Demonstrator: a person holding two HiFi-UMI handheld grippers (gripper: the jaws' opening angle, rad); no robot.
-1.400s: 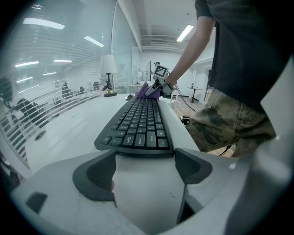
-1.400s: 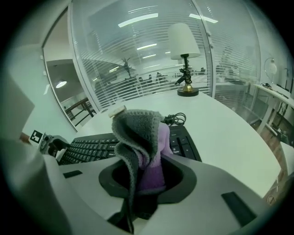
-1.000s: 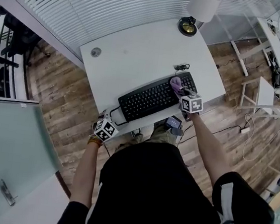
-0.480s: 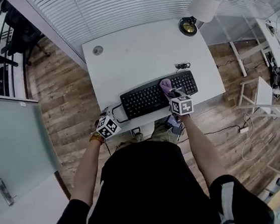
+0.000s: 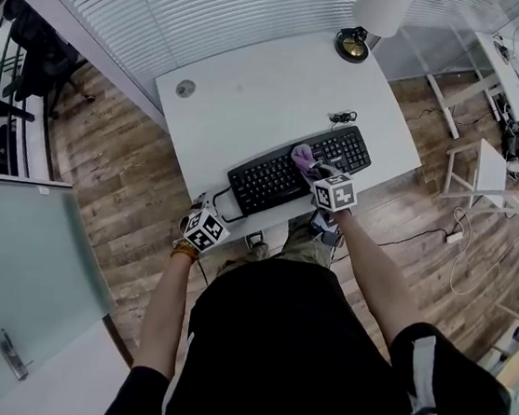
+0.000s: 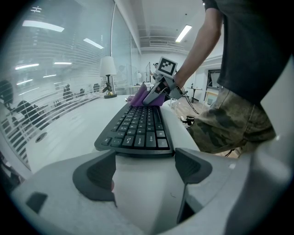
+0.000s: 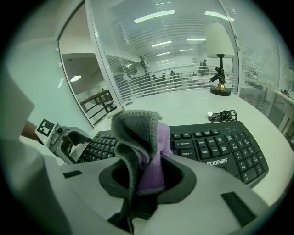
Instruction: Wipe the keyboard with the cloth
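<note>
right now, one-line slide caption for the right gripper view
Right tool clamps a folded purple-and-grey cloth over the black keyboard on a white desk

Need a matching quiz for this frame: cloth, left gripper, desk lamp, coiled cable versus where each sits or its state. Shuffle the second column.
1. cloth
2. left gripper
3. desk lamp
4. coiled cable

A. at the far corner of the desk
B. jaws apart, nothing between them, at the left end of the keyboard
C. pinched in the right gripper, over the keys
D. lying on the desk just beyond the keyboard

Pairs: 1-C, 2-B, 3-A, 4-D
</note>
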